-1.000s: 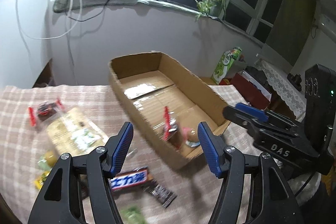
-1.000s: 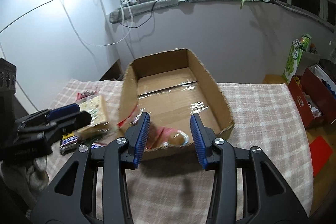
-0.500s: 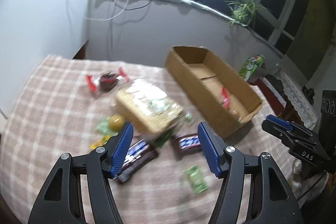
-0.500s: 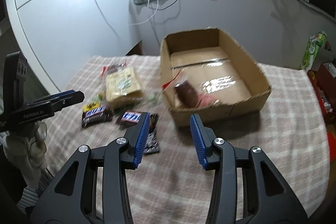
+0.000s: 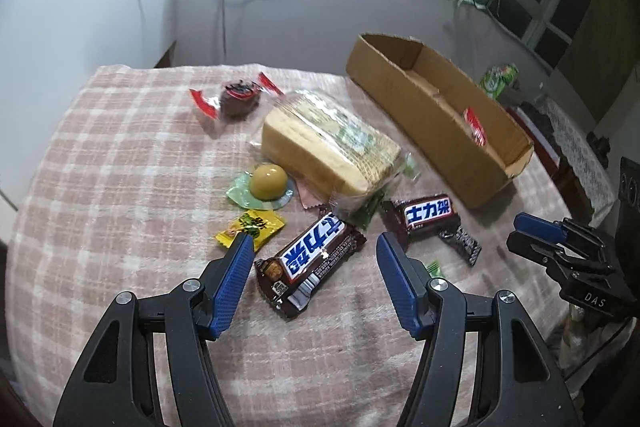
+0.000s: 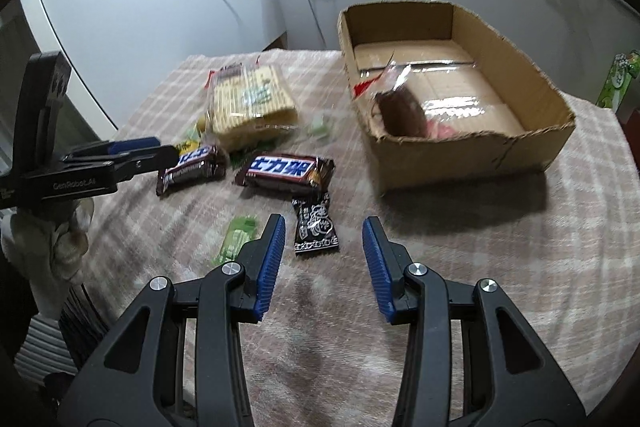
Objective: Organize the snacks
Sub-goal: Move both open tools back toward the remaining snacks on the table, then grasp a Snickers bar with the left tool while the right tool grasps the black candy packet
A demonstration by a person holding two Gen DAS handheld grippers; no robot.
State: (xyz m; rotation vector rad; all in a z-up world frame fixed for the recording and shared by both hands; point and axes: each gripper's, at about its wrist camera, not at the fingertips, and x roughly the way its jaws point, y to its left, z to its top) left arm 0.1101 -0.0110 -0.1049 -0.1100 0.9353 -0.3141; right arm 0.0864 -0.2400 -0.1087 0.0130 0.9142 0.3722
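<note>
Left claw [image 5: 312, 259]: released, blue pads apart over the brown-wrapped chocolate bar [image 5: 310, 263] at lower centre, not pressing it.
Right claw [image 6: 323, 251]: released, empty, above the small black printed sachet [image 6: 315, 227].
Open cardboard box [image 6: 476, 151]: upper right on the checked-cloth desk [image 6: 480, 267]; a clear-wrapped brown snack [image 6: 400, 111] inside, blurred.
Clear-bagged yellow wafer block [image 5: 328, 147]: mid-frame, its edge overlapping a green packet, mostly hidden.
Small green packet [image 6: 236, 239]: partly behind the right claw's pad.
</note>
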